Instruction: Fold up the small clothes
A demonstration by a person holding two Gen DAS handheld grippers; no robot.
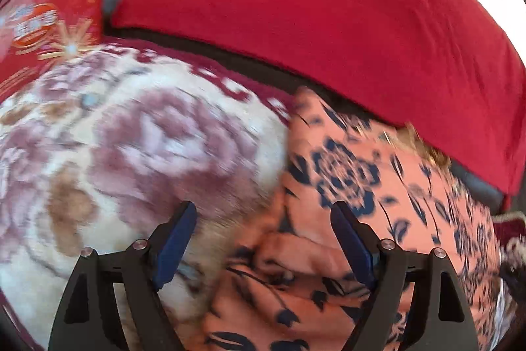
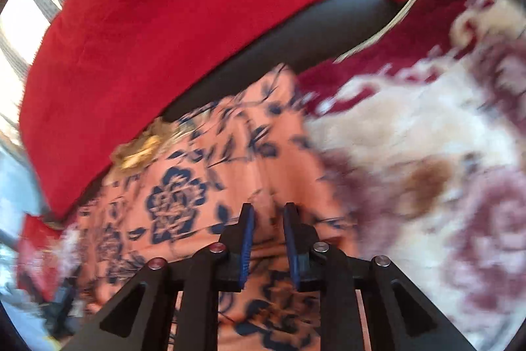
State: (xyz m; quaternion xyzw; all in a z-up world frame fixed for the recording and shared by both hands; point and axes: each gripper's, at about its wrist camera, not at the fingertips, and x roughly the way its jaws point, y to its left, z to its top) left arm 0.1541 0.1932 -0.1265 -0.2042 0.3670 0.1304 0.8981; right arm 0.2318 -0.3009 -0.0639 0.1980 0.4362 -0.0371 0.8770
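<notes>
Risks, left wrist view: left claw (image 1: 263,213) stood wide open and gripped nothing, its blue pads straddling the bunched near edge of the orange floral garment (image 1: 345,173). A close here would likely have gathered several layers of the crumple, or pinched the plush floral blanket (image 1: 131,137) beneath, since one pad hung over blanket and the other over cloth. Heavy motion blur made the exact edge hard to place.

Risks, right wrist view: right claw (image 2: 268,209) stood with its jaws only slightly parted, no cloth visibly pressed between the pads, above the garment's middle. Cloth so loosely attended could have slid or unfolded; a close here could have raised a ridge instead of a clean fold.

Item, both views: orange floral garment, salmon ground with navy flower and leaf print, thin and limp, creased, with a gold trim patch (image 2: 144,143) at the end nearest the red cushion (image 2: 180,22). Position: on the blanket, just below the cushion and partly touching it; blanket extended away from the cushion on the garment's far side.
</notes>
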